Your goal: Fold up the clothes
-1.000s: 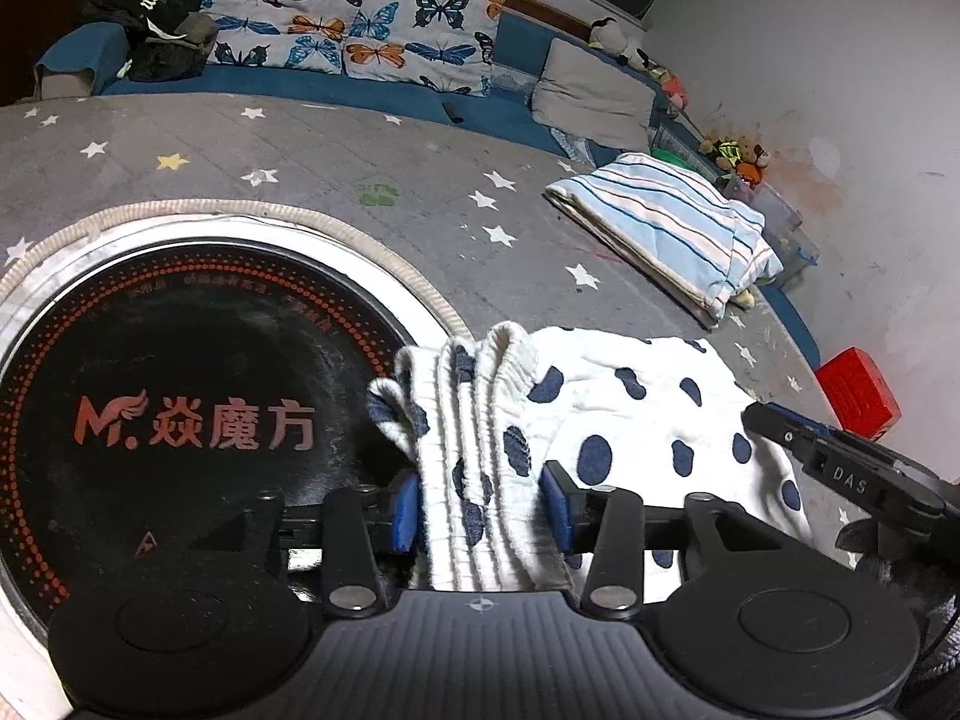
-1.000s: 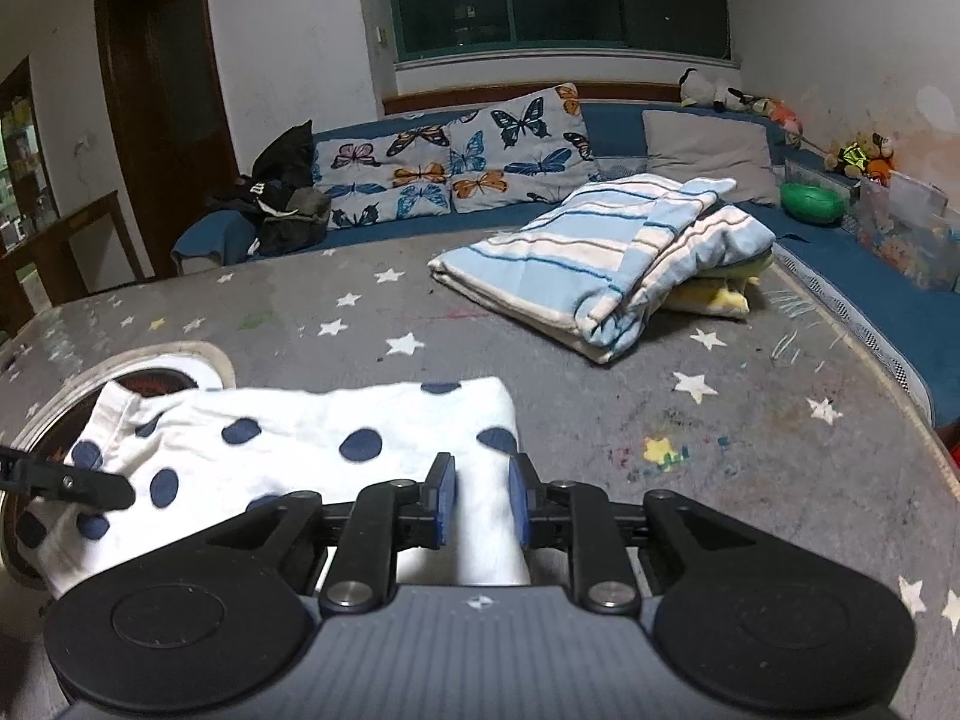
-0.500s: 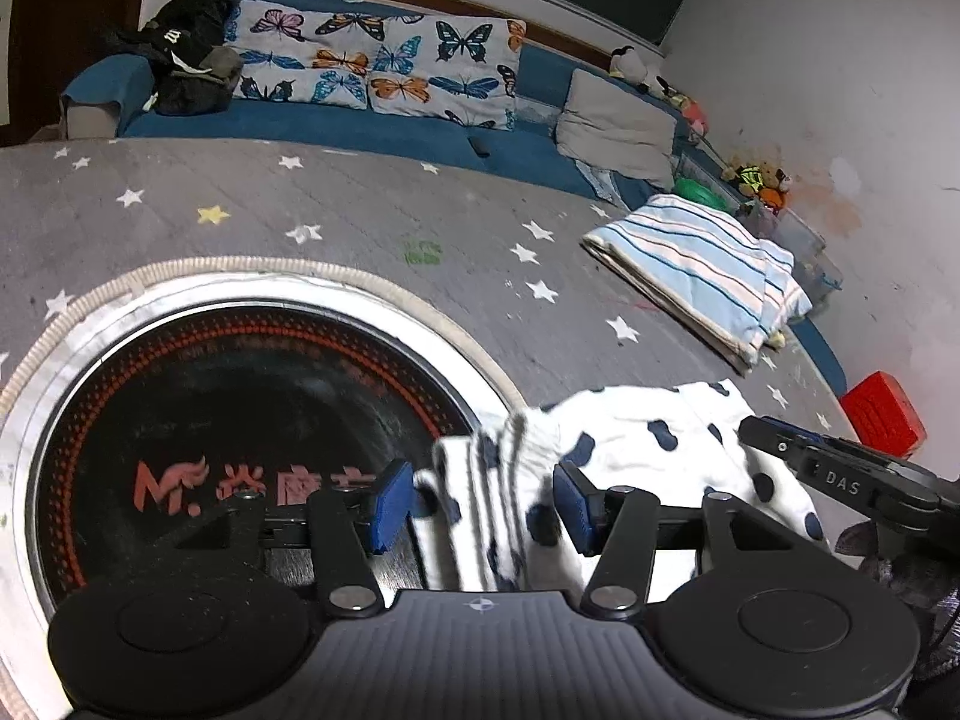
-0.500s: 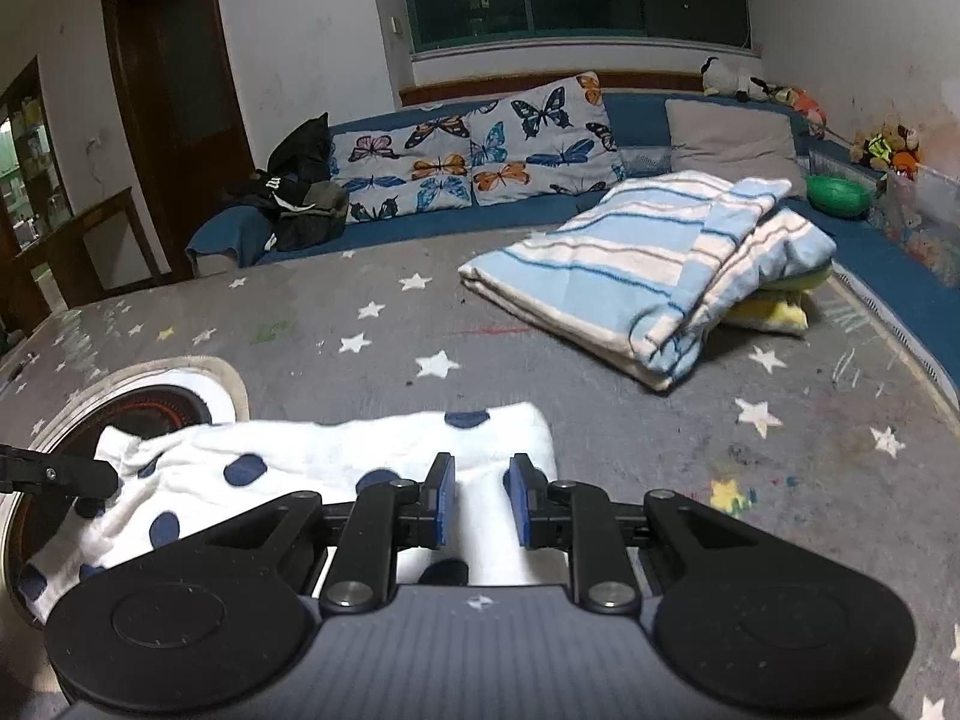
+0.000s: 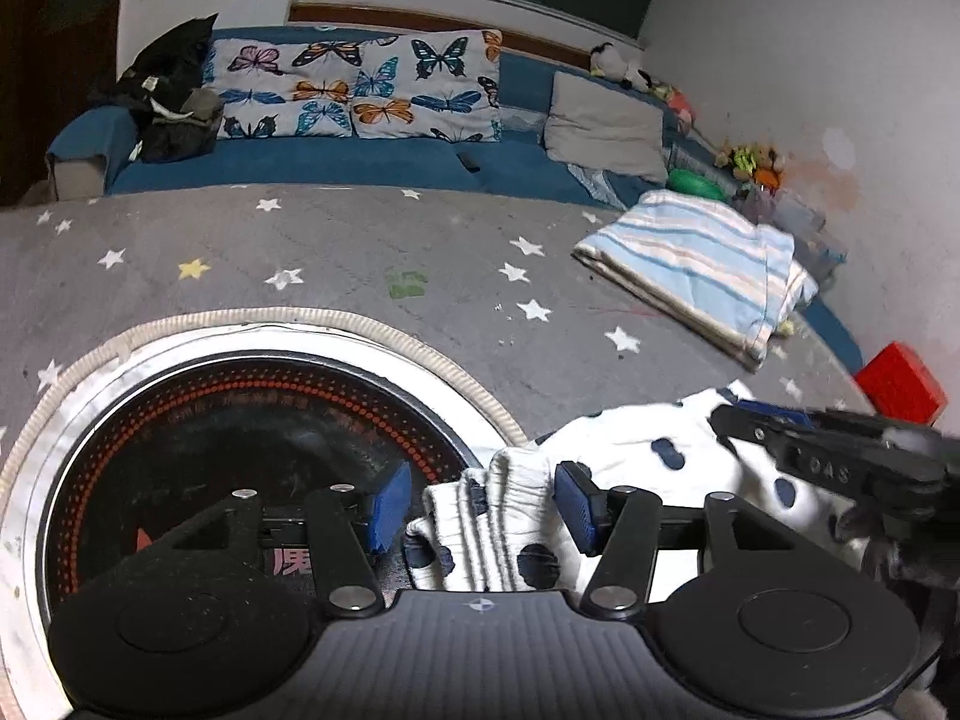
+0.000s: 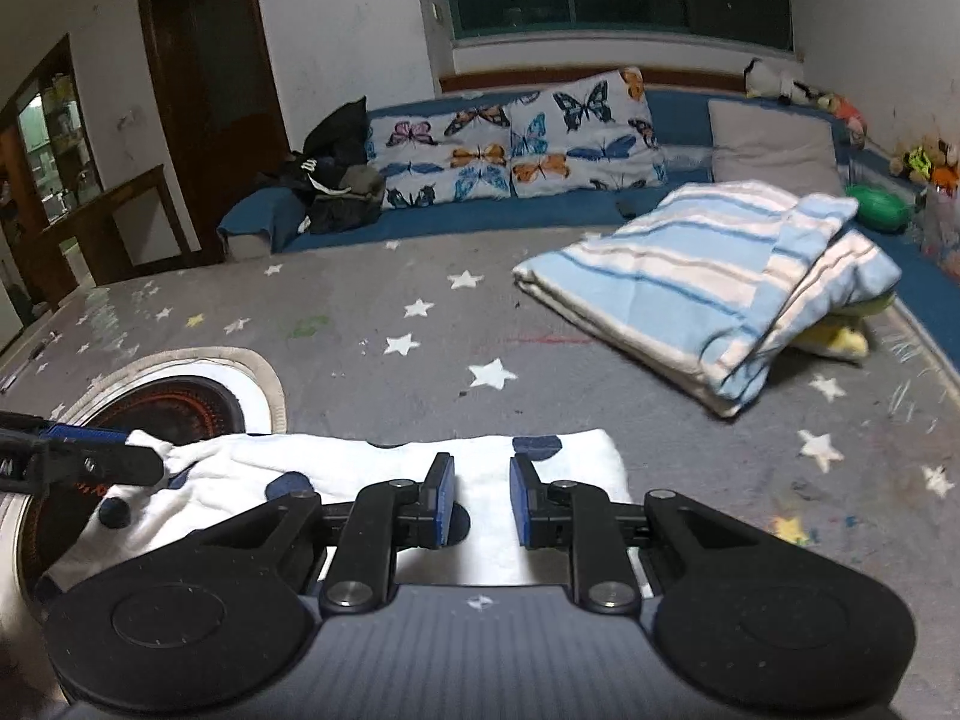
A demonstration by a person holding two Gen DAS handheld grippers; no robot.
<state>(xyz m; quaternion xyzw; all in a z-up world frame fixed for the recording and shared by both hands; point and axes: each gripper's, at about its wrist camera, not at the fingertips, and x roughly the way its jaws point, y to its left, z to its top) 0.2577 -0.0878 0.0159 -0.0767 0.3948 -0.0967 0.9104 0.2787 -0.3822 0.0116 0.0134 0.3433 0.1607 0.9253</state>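
Note:
A white garment with dark blue dots [image 5: 636, 450] lies on the grey star-print table cover [image 5: 360, 252]. Its bunched ribbed end sits between the pads of my left gripper [image 5: 480, 510], which is open; the left pad stands clear of the cloth. In the right wrist view the garment [image 6: 336, 468] lies flat, and my right gripper [image 6: 480, 498] holds its pads close together with white cloth between them. The right gripper's finger [image 5: 810, 450] shows over the garment's right end. The left gripper's finger [image 6: 78, 462] shows at the garment's left end.
A round black hob with red markings [image 5: 210, 432] is set in the table under the garment's left end. A folded blue-striped blanket [image 5: 690, 258] lies at the far right. A red box [image 5: 900, 384] sits past the table's right edge. A blue sofa [image 6: 456, 216] with butterfly cushions lies beyond.
My left gripper's pads have spread apart and let go of the bunched end. The right gripper's gap is unchanged. Less of the garment shows past the right pads.

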